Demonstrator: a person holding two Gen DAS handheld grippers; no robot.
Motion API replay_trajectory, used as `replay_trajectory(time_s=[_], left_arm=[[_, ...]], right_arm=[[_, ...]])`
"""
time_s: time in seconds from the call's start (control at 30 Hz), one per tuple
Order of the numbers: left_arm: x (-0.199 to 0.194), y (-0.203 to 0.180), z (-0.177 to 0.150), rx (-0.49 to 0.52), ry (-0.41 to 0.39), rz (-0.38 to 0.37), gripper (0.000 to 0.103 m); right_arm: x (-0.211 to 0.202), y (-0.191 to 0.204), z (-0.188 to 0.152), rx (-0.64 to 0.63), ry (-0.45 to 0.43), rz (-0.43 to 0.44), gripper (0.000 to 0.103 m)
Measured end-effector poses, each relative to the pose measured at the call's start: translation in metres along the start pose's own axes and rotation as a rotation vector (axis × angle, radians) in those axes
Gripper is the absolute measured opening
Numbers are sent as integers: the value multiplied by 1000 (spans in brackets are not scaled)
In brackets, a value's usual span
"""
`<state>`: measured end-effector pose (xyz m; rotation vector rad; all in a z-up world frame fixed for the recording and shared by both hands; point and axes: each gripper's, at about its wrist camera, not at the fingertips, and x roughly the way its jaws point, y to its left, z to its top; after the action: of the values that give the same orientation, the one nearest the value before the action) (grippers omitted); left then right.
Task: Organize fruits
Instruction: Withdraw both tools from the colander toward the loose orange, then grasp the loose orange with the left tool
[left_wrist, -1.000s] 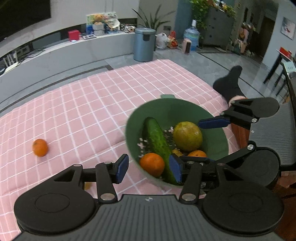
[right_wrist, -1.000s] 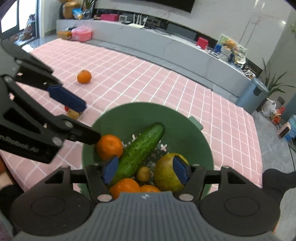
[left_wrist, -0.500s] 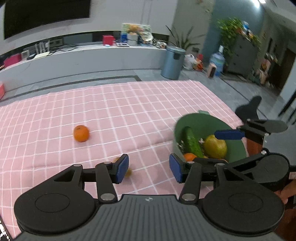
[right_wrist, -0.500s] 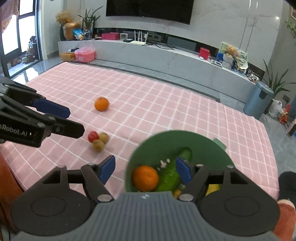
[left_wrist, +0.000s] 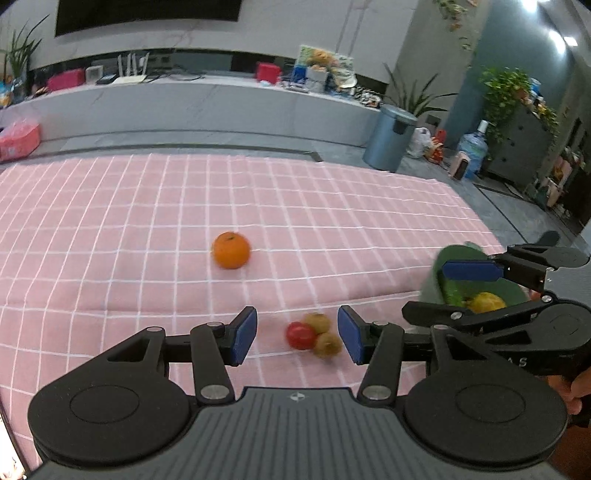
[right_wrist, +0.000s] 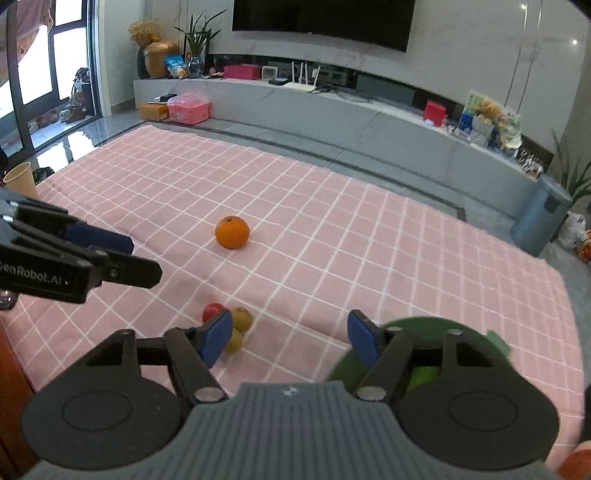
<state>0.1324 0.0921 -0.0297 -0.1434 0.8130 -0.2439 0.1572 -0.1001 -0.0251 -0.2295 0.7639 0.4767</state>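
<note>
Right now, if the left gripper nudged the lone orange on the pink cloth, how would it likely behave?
The orange looks round and sits free on the flat checked cloth, so it would probably roll. Its skin seems firm, so it is likely not fragile. The open left gripper seems wide enough to close around it.

The right gripper (right_wrist: 290, 334) hides most of the green bowl (right_wrist: 417, 326); three small fruits (left_wrist: 312, 334) look blurred.

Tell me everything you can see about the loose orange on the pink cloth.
The orange is round, bright and smooth-skinned, with a small dark stem dimple on top. It sits alone on the pink checked tablecloth, touching nothing else, farther out than the small fruit cluster and well apart from the green bowl.
</note>
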Motion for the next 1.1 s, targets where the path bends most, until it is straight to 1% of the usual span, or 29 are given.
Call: replay_trajectory(time_s=[0.03,0.13,0.23,0.3,0.47,0.6,0.73,0.9,1.0,1.1], left_arm=[[3,5,0,-10,4,6,60],[13,19,2,-43,13,12,60],[25,28,8,-53,13,29,60],[33,31,14,-42,15,36,60],[59,30,26,-1,12,62,60],[86,27,32,37,12,120,60],[109,31,38,34,29,158,60],[119,33,41,49,43,183,60],[119,34,43,42,42,159,49],[117,32,43,64,45,156,48]], right_arm=[[5,0,2,5,8,6,59],[24,3,8,7,31,20,55],[43,7,14,-3,46,25,53],[56,6,20,-2,59,22,50],[81,0,31,24,87,19,50],[93,-4,33,32,106,17,50],[98,-9,31,47,119,23,50],[101,-15,27,68,137,43,50],[102,-15,26,83,140,66,49],[101,-12,24,74,139,71,46]])
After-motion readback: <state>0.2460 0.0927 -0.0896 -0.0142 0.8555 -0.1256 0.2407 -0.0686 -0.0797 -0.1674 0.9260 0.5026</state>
